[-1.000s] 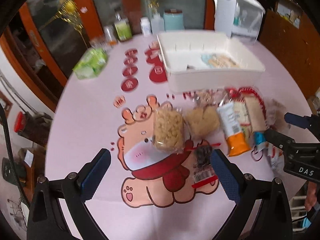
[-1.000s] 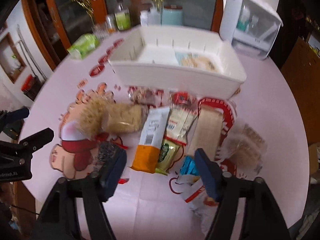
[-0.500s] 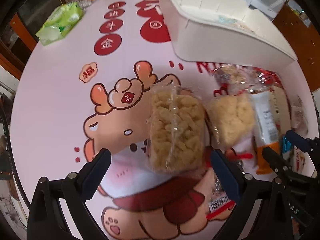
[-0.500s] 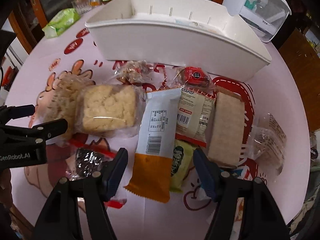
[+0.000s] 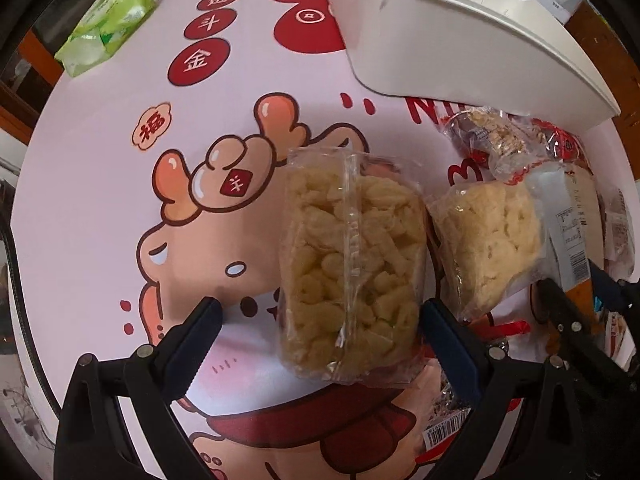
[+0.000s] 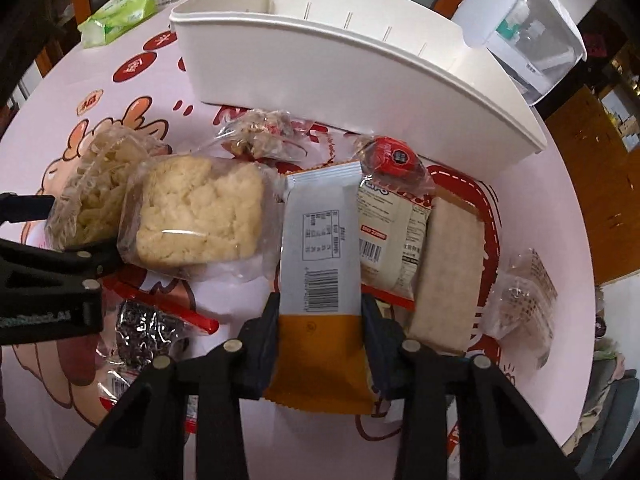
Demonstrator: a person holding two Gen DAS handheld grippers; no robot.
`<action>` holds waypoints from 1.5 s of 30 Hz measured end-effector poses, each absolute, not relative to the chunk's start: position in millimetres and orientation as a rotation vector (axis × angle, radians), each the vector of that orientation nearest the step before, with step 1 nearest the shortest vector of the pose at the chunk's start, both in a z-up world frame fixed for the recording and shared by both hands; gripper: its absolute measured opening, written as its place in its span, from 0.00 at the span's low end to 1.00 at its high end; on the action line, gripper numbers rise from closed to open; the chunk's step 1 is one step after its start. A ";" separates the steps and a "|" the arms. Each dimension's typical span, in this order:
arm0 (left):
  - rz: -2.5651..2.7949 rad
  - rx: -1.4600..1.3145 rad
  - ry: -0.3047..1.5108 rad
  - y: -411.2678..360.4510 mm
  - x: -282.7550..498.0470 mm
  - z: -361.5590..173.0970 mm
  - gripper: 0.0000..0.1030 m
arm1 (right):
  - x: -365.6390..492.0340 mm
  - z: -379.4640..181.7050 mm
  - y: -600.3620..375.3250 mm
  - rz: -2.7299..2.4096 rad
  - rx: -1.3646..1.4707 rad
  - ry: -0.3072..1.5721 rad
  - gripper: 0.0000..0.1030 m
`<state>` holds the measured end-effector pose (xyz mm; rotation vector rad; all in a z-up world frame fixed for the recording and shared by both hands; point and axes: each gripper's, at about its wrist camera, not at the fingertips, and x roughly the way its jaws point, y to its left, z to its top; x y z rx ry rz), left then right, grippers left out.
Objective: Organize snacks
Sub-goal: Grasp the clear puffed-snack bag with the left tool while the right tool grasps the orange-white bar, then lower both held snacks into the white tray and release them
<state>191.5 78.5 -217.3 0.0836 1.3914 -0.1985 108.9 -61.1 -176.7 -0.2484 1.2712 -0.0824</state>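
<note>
My left gripper (image 5: 322, 332) points down at the table with its jaws closing around a clear bag of pale puffed sticks (image 5: 352, 264). The right pad is at the bag's edge and the left pad stands clear of it. My right gripper (image 6: 320, 336) is closing, both pads pressed on the sides of a white-and-orange snack packet (image 6: 320, 248) that lies flat on the pink tablecloth. A white bin (image 6: 360, 64) stands just behind the snacks, also in the left wrist view as the white bin (image 5: 460, 40).
Around the packet lie a bagged square rice cake (image 6: 200, 216), a nut-bar bag (image 6: 264, 132), a red round sweet (image 6: 394, 156), a beige wafer bar (image 6: 444, 272) and a dark packet (image 6: 144, 332). A green tissue pack (image 5: 108, 28) sits far left, a clear container (image 6: 528, 28) far right.
Both grippers came down close to the table. The right jaws closed from wide open onto the white-and-orange packet. The left jaws narrowed a little around the puffed-stick bag.
</note>
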 end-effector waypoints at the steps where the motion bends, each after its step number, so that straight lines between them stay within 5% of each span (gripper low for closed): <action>1: -0.197 0.098 1.384 75.8 189.9 -217.0 0.86 | 107.9 -175.4 -62.3 -0.079 -0.242 1.271 0.37; 2: -0.207 0.110 1.372 73.1 188.7 -215.1 0.82 | 108.0 -174.3 -63.6 -0.074 -0.232 1.273 0.37; 4: -0.232 0.128 1.351 68.1 186.1 -209.2 0.56 | 108.3 -171.4 -67.7 -0.062 -0.201 1.268 0.37; 12: -0.208 0.160 1.335 62.7 169.2 -191.8 0.55 | 97.9 -149.6 -79.1 -0.008 -0.116 1.225 0.36; 30: -0.268 0.103 1.098 67.9 107.7 -57.3 0.55 | 69.3 -54.8 -93.0 0.131 0.022 1.062 0.37; 45: -0.241 0.152 0.904 52.1 128.0 24.9 0.55 | 103.8 32.0 -123.7 0.114 -0.019 0.876 0.37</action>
